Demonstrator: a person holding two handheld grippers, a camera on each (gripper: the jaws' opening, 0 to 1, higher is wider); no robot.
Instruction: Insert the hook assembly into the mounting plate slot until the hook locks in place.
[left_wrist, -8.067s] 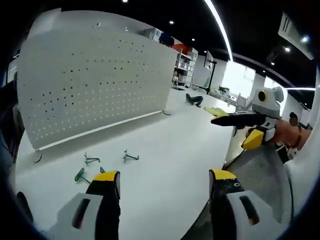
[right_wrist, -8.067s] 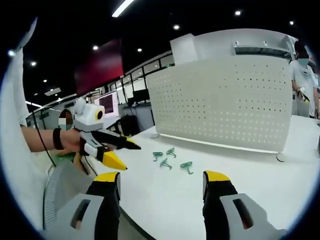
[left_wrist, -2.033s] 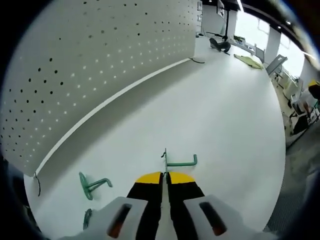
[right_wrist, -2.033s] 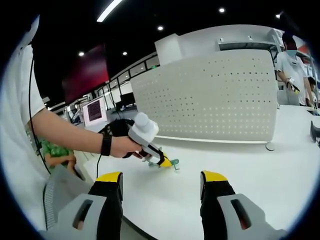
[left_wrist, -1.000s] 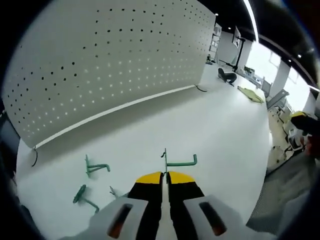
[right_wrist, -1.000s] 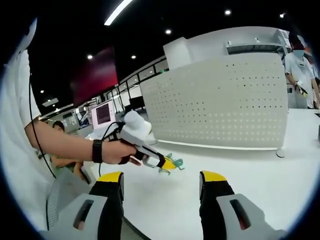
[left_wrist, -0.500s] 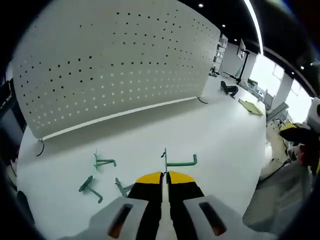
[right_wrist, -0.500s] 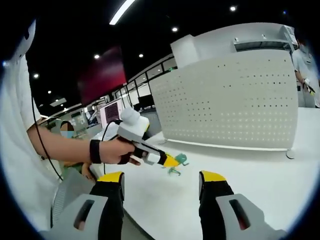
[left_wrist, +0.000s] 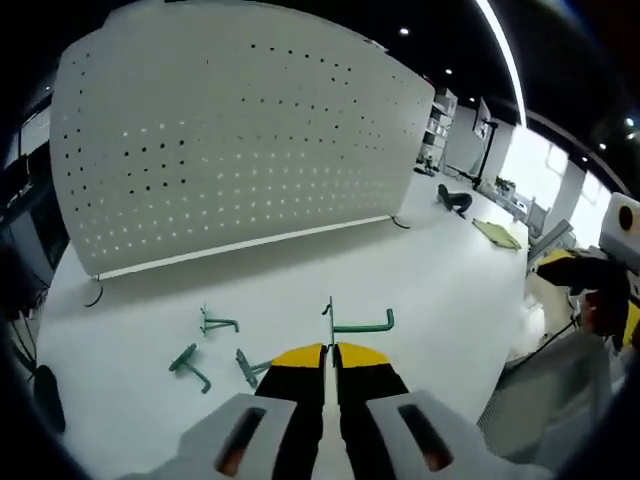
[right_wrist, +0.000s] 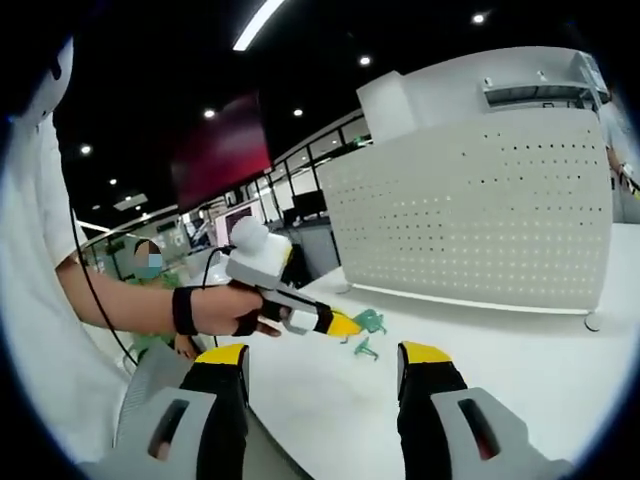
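Note:
My left gripper (left_wrist: 330, 350) is shut on a green wire hook (left_wrist: 360, 322), which sticks up and to the right from the jaw tips above the white table (left_wrist: 440, 260). In the right gripper view a hand holds that left gripper (right_wrist: 345, 325) in the air with the green hook (right_wrist: 372, 320) at its tip. The white perforated mounting plate (left_wrist: 240, 150) stands upright at the table's far side, well beyond the hook; it is also the plate (right_wrist: 480, 210) on the right. My right gripper (right_wrist: 325, 360) is open, with nothing between its jaws.
Three loose green hooks (left_wrist: 215, 322) (left_wrist: 190, 365) (left_wrist: 245, 368) lie on the table to the left of my left jaws. One loose hook (right_wrist: 365, 348) shows under the held one. The table edge (left_wrist: 510, 340) falls away at the right, by my right gripper (left_wrist: 575, 270).
The left gripper has risen and drawn back from the table with the hook, so more of the plate and the loose hooks show. The right gripper stays open.

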